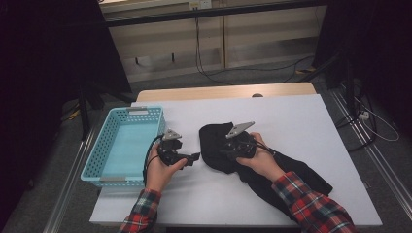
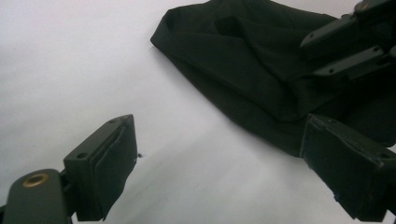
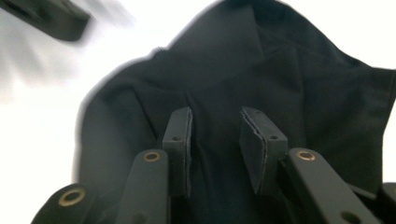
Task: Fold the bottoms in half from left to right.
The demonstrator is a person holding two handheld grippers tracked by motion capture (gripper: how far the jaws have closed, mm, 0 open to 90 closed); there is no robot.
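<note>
A crumpled black cloth (image 1: 214,145) lies in the middle of the white table (image 1: 291,121), with part of it trailing right under the person's right forearm. My right gripper (image 1: 227,151) is lowered onto the cloth's left heap. In the right gripper view its jaws (image 3: 215,116) stand a little apart over a crease in the cloth (image 3: 261,60), pads not pressing. My left gripper (image 1: 192,158) hovers just left of the cloth. Its jaws (image 2: 217,130) are spread wide over bare table, with the cloth's edge (image 2: 243,60) ahead and the right gripper (image 2: 312,58) beyond it.
A light blue plastic basket (image 1: 97,150) with nothing in it stands at the table's left edge, close beside the left hand. Bare white table runs behind and to the right of the cloth. Cables lie on the floor beyond the table.
</note>
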